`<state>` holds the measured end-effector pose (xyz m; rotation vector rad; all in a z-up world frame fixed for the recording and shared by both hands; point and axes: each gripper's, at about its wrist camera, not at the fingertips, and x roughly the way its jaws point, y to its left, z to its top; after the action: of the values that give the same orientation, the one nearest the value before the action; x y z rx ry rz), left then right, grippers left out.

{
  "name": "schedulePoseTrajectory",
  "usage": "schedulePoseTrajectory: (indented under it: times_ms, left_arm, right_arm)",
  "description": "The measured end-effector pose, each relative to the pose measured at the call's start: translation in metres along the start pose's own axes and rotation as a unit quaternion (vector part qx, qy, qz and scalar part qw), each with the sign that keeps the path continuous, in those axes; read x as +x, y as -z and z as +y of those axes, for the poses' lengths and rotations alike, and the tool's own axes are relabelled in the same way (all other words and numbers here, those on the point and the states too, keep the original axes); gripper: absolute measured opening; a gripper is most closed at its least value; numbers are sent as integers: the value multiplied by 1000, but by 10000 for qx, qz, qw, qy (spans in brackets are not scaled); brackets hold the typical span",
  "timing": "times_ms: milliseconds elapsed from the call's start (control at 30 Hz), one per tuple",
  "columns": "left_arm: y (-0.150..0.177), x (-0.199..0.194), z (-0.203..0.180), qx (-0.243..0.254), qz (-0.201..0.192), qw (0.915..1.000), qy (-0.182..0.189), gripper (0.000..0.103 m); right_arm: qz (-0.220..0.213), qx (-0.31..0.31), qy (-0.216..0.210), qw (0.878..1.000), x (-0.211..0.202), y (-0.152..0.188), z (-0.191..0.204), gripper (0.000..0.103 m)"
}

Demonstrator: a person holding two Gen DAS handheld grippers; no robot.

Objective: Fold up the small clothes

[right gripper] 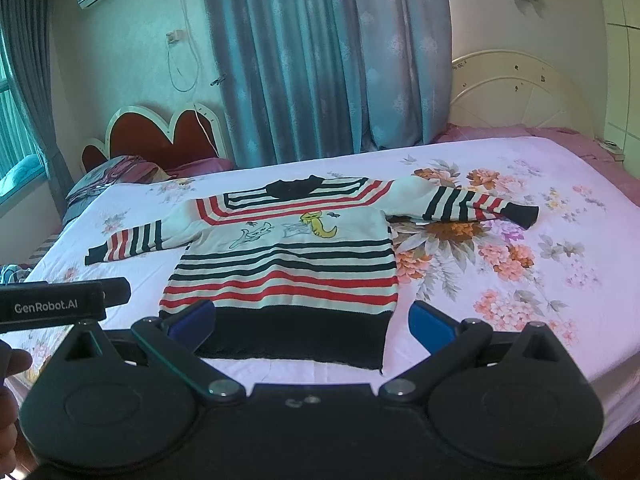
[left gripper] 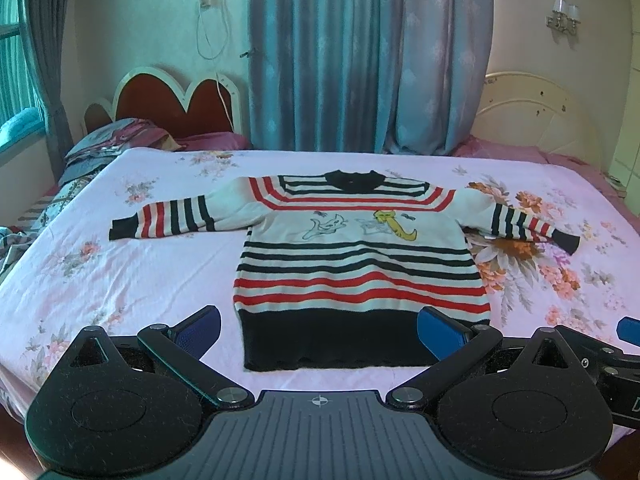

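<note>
Nothing is folded yet — the striped sweater (left gripper: 360, 264) lies flat, sleeves outspread, near the bed's (left gripper: 132, 280) front edge, while the left gripper (left gripper: 318, 330) and right gripper (right gripper: 312, 322) hover by its hem, both wide open, empty — every fold remains.

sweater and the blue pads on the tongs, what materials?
Sweater: looks like knit yarn, matte, slightly fuzzy; scalloped dark hem, soft striped bands. Fibre type can't be told.
Pads: probably rubber or soft plastic, smooth blue with slight sheen, on black, likely plastic, arms of the left tongs.
</note>
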<state>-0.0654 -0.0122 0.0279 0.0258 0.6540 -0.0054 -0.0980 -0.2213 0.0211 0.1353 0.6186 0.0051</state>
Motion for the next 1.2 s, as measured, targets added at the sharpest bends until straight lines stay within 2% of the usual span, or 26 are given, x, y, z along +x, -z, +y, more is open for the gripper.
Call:
schedulePoseTrajectory:
  times_ms: [1200]
  left_arm:
    - [-3,11,12,-133,-25,9999,-84,103]
  right_arm:
    - [24,30,-2,10000,5,-4,1,102]
